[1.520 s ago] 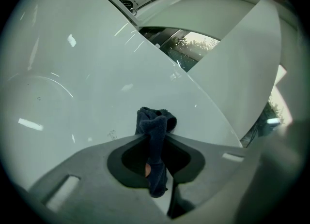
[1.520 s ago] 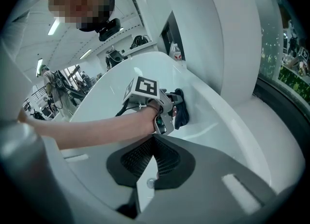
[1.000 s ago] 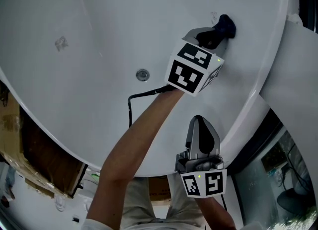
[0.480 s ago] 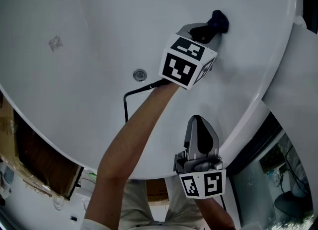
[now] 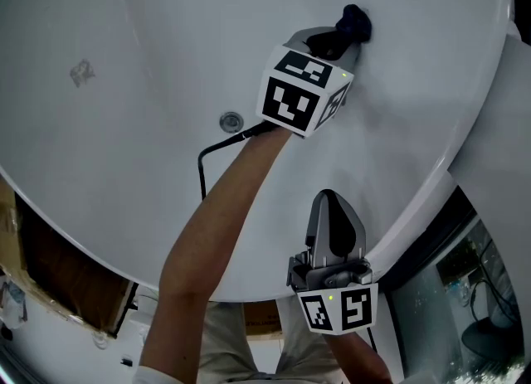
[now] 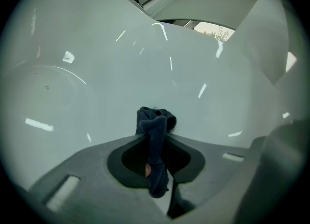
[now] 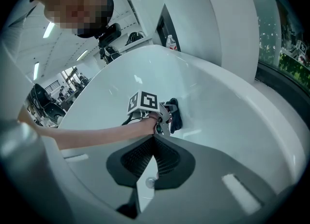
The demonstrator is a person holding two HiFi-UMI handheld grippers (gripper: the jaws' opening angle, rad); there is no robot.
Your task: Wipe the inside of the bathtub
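- Left claw (image 5: 336, 39) clamped on a dark cloth (image 5: 353, 21), jaws nearly together with fabric pinched between them.
- Right claw (image 5: 333, 208) fully closed, empty, over the tub's near rim.
- Bathtub (image 5: 149, 34): white, glossy, hard, likely slippery.
- Cloth: wad sits against the tub's inner side wall. Looks soft, light and floppy; bunches past the jaw tips, tail hangs behind. Best pinched mid-fold so the wad stays out front.
- Drain (image 5: 231, 121): small, well apart from the cloth.
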